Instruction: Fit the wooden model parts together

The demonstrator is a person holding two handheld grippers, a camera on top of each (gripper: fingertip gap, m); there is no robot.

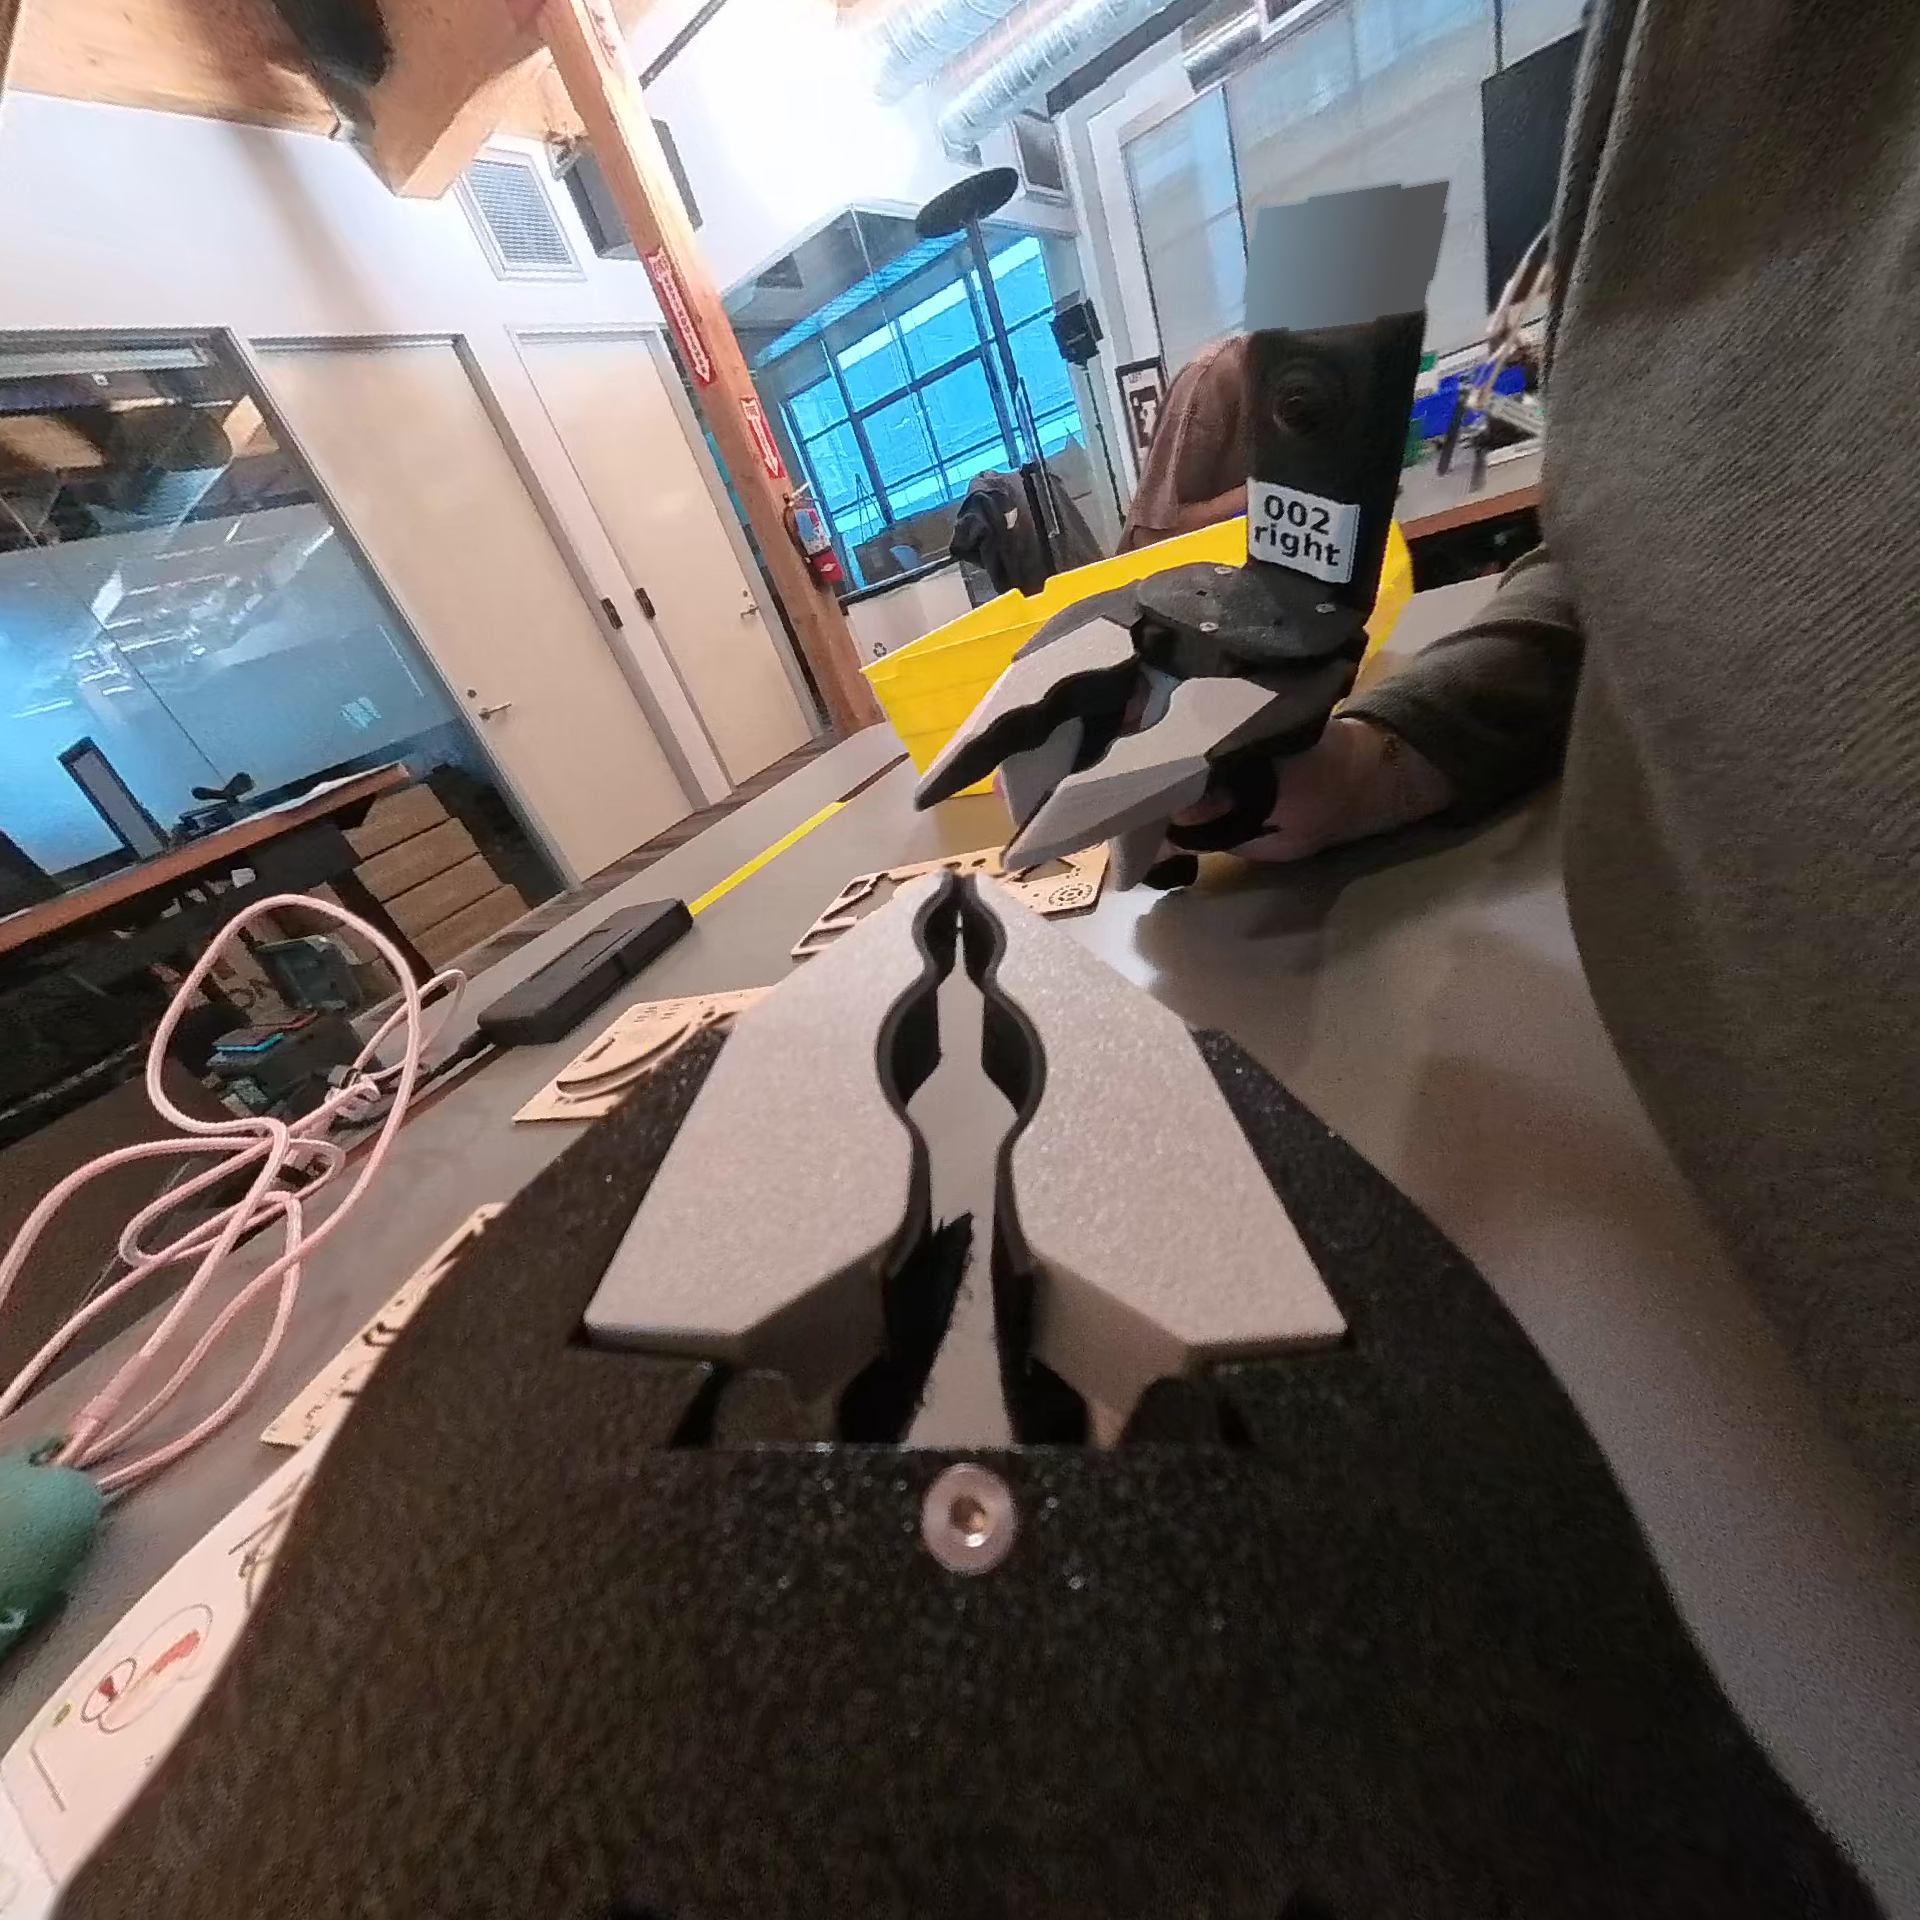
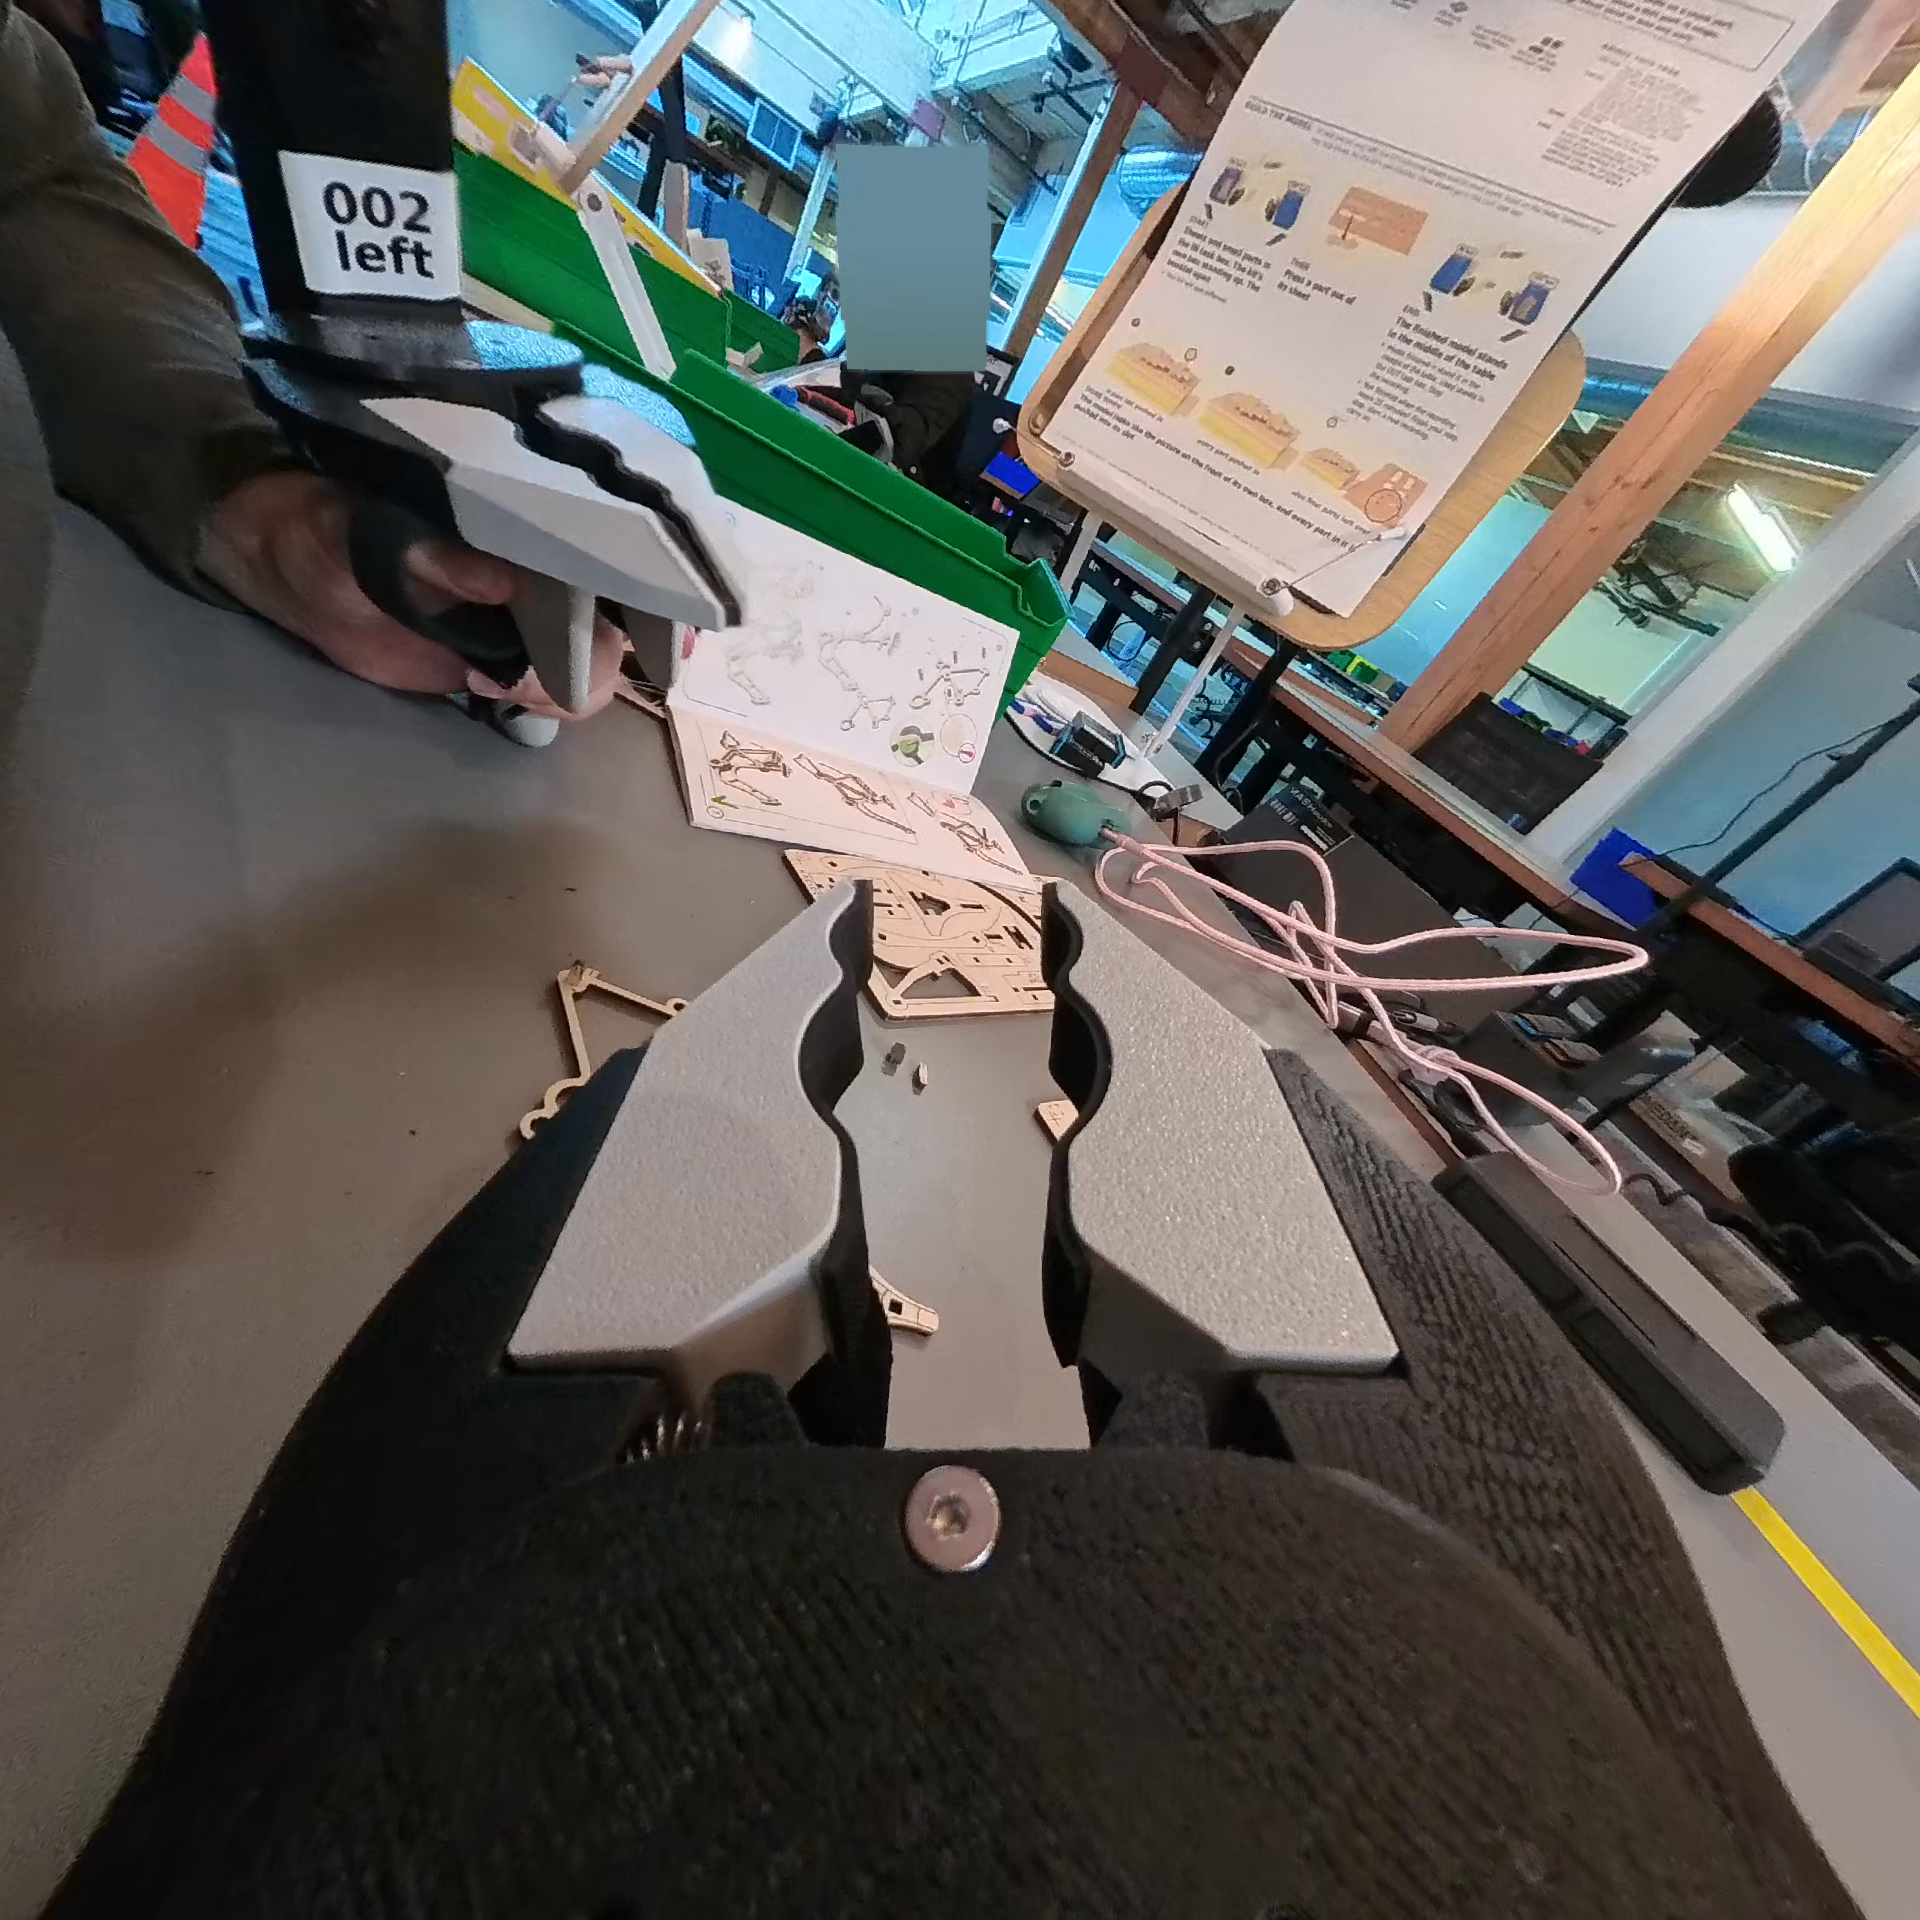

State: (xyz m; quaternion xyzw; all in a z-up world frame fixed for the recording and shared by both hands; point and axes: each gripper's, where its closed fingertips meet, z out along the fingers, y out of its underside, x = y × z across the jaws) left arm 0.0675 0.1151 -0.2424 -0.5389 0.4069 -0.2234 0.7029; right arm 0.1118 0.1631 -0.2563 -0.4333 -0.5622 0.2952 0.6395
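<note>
— Looking from the left: are the left tongs (image 1: 958, 894) carrying anything?

— No. They are clenched on nothing, tips together, above the grey tabletop (image 1: 1299, 1039). The right tongs (image 2: 951, 914) are released, jaws apart, also empty.

— Where are the wooden parts?

— A cut-out frame piece (image 2: 587, 1023) lies flat at left, two tiny bits (image 2: 906, 1065) between the right jaws, and the wooden sheet (image 2: 961, 951) just beyond their tips.

— So which step?

— Choosing a piece, I judge; nothing is joined yet. Next calls for a careful pinch on something thin and flat.

— And around?

— An instruction booklet (image 2: 852, 727), green bin (image 2: 790, 457), pink cable (image 2: 1351, 956); a workshop with timber posts.
</note>
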